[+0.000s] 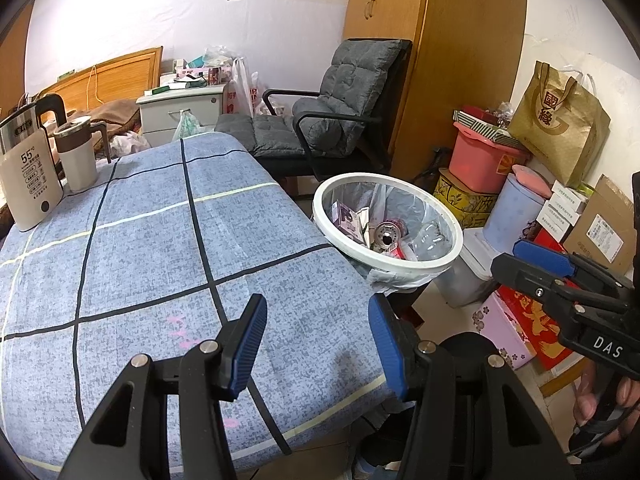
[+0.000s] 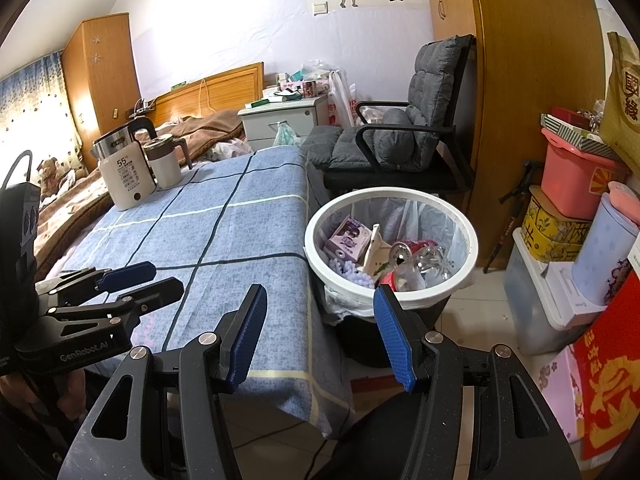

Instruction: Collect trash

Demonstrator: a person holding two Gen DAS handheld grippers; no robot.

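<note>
Trash [image 2: 384,256] in white-rimmed bin [image 2: 472,240]

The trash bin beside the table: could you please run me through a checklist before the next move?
1. Left tool empty, jaws apart: ok.
2. Right tool empty, jaws apart: ok.
3. Trash bin upright, bag lining its rim, mouth unobstructed: ok.
4. Trash already inside: purple box, can, clear plastic bottle: ok.
5. Checked tablecloth free of loose trash; only the kettle and mug stand at its far end: ok.
6. Trash left on the floor under the table: cannot tell.
</note>
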